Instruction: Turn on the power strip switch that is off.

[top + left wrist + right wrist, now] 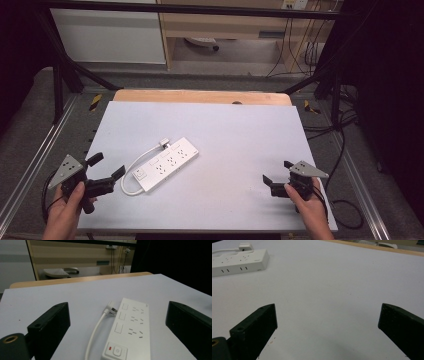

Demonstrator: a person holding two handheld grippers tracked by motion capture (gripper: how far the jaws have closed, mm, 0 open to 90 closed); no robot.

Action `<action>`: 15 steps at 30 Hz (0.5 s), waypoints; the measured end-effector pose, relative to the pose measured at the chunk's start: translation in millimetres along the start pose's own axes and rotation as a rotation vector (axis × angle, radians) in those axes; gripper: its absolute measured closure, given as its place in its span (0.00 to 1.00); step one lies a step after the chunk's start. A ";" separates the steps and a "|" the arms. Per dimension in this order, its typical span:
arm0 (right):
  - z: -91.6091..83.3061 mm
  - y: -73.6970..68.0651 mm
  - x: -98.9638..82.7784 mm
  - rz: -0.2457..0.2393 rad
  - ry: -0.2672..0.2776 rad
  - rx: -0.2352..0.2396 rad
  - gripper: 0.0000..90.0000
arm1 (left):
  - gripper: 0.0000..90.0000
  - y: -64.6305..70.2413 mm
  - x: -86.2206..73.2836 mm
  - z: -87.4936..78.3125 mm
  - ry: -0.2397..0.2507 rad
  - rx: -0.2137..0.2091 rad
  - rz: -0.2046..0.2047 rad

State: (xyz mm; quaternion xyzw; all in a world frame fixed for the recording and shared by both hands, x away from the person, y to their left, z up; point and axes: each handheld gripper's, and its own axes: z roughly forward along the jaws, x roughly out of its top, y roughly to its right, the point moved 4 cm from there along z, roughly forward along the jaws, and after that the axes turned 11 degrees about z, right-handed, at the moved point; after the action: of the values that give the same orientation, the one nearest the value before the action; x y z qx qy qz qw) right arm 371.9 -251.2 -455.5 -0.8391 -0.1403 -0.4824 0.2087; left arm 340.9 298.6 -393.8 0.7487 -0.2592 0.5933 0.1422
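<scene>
A white power strip (pixel 166 164) lies at an angle on the left half of the white table top (pixel 235 145). Its white cable (pixel 134 167) loops round the near end, and its plug (pixel 163 144) rests beside the far end. In the left gripper view the power strip (pixel 130 330) sits just ahead between the jaws, switch end nearest. My left gripper (pixel 109 166) is open at the table's left edge, a short way left of the strip. My right gripper (pixel 278 172) is open near the front right, over bare table. The right gripper view has the power strip (pixel 239 262) far off at upper left.
A wooden board edge (pixel 200 96) runs along the table's far side. Black frame bars (pixel 65 65) and floor cables (pixel 345 150) surround the table. A wooden cabinet (pixel 225 30) stands beyond.
</scene>
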 end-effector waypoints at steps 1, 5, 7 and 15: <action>0.0 0.4 0.2 -0.003 0.002 0.000 0.03 | 0.07 -1.0 -3.1 -0.5 -0.002 0.003 0.003; -0.3 0.2 0.4 -0.004 0.003 0.000 0.03 | 0.07 -7.7 -16.0 -1.6 -0.012 0.015 -0.001; -0.2 0.0 0.4 -0.003 0.002 0.000 0.03 | 0.07 -12.0 -21.5 -2.0 -0.018 0.020 -0.003; 0.8 0.3 -0.4 -0.004 -0.004 0.001 0.03 | 0.07 -23.3 -47.7 -3.9 -0.061 0.018 -0.014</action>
State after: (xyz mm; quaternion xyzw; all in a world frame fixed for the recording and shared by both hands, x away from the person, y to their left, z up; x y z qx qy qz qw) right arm 372.4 -251.1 -456.3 -0.8397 -0.1426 -0.4811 0.2079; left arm 343.0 330.2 -436.5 0.7694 -0.2530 0.5715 0.1317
